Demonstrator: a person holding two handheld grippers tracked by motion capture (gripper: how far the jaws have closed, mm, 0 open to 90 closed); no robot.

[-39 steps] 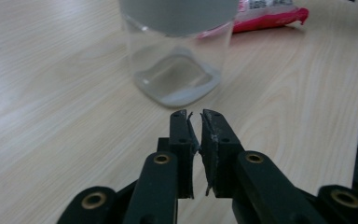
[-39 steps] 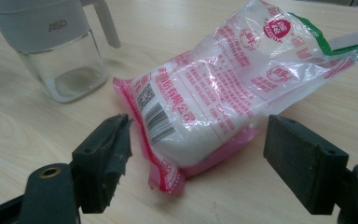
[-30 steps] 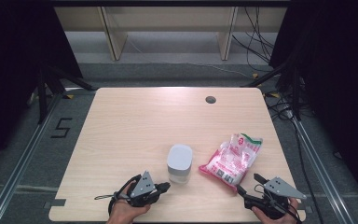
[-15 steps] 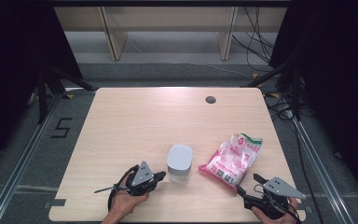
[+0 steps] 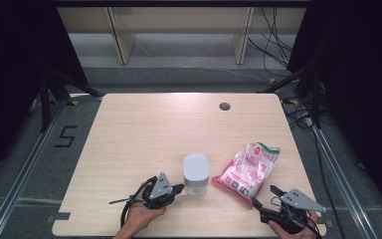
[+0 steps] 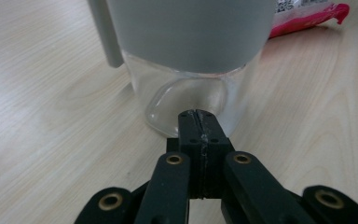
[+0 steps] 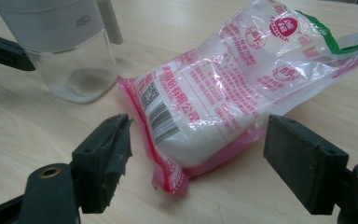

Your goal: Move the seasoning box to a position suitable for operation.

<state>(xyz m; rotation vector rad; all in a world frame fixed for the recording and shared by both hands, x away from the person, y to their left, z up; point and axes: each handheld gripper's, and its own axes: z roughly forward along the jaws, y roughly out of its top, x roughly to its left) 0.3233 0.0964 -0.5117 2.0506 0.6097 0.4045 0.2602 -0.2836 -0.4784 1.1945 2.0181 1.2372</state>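
Container (image 5: 196, 173) with a grey lid and clear glass base stands upright near the front of the wooden table (image 5: 144, 129), directly ahead of the left gripper (image 5: 178, 188). Over the last second the left gripper has slid forward and to the right, from a spot just short of the container to a spot where its tips sit right at the clear base. Its jaws are pressed together with nothing between them. In the left gripper view the closed tips (image 6: 196, 122) almost touch the glass wall; whether they make contact cannot be told. This suggests the container is about to be steadied or nudged rather than grasped.

The right gripper (image 5: 263, 199) has not moved. Its jaws stand wide apart, and in the right gripper view the near end of a sugar bag (image 7: 228, 93) lies between and just beyond them, untouched.

Up close, the container (image 6: 186, 56) looks nearly empty, with a thin handle-like strip down one side. The bag (image 5: 248, 168), clear plastic with pink print and white granules, lies flat just right of the container.
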